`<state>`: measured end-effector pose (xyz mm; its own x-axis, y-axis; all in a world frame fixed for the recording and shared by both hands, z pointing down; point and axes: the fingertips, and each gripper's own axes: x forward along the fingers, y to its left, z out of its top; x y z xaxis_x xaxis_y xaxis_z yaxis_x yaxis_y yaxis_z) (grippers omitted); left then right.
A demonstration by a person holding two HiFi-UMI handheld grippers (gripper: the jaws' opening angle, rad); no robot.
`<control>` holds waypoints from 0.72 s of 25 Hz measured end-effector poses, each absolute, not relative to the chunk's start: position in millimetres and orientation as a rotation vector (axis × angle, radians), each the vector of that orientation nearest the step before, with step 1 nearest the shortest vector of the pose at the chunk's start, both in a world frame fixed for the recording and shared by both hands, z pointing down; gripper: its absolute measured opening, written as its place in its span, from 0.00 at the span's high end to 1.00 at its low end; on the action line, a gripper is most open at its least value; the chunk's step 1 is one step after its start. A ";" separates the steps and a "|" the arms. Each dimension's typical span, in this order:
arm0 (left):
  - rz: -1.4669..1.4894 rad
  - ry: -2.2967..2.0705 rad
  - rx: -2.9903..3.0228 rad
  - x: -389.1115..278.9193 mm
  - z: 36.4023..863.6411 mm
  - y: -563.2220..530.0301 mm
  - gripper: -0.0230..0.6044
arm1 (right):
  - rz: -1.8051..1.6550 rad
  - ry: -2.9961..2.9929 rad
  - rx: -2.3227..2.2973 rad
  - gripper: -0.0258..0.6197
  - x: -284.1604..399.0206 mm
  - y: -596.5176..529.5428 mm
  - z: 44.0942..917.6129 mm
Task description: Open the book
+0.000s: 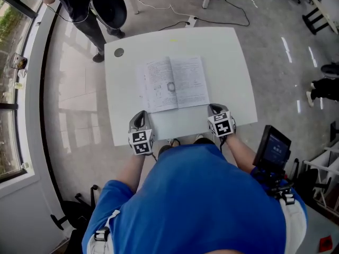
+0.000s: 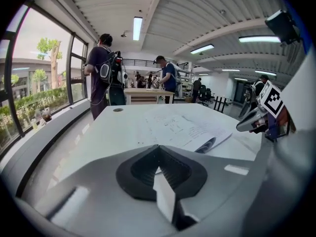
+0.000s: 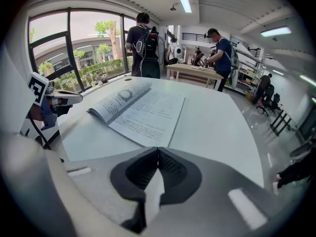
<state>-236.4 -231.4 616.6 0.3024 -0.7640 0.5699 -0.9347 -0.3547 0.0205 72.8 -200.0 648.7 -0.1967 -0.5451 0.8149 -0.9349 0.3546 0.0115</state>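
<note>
The book [image 1: 172, 83] lies open and flat in the middle of the white table [image 1: 228, 52], printed pages up. My left gripper [image 1: 140, 115] hovers at the near table edge, just short of the book's near left corner, jaws shut on nothing. My right gripper [image 1: 214, 109] sits by the near right corner, its jaws also together and empty. In the left gripper view the shut tips [image 2: 158, 146] point at the open book [image 2: 177, 127], with the right gripper [image 2: 261, 117] at the right. In the right gripper view the closed tips [image 3: 158, 148] face the book [image 3: 143, 107].
A round grommet [image 1: 118, 52] sits at the table's far left corner. A person with a backpack [image 1: 79, 4] stands beyond that corner. Cables [image 1: 212, 17] run on the floor behind the table. A dark screen [image 1: 273, 147] stands at my right; windows line the left.
</note>
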 end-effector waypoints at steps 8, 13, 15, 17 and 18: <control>0.610 -1.534 2.356 -176.7 568.9 -183.0 0.95 | 0.493 -2.070 1.296 0.96 59.9 -168.0 593.2; 0.579 -1.566 2.375 -138.5 549.1 -135.5 0.95 | 0.428 -2.206 1.315 0.96 70.6 -126.5 555.6; 0.560 -1.585 2.367 -128.2 542.6 -112.3 0.95 | 0.428 -2.244 1.319 0.96 75.0 -105.2 546.4; 0.550 -1.608 2.362 -120.0 535.0 -87.2 0.95 | 0.422 -2.284 1.319 0.96 77.2 -83.8 535.6; 0.548 -1.618 2.360 -116.0 530.8 -74.8 0.95 | 0.417 -2.305 1.323 0.96 78.2 -73.8 529.0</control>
<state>-116.0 -74.8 530.8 0.3214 -0.8456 0.4261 -0.9306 -0.3652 -0.0229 78.2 -73.8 529.0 -0.4402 -0.7328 0.5189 -0.8681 0.4951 -0.0373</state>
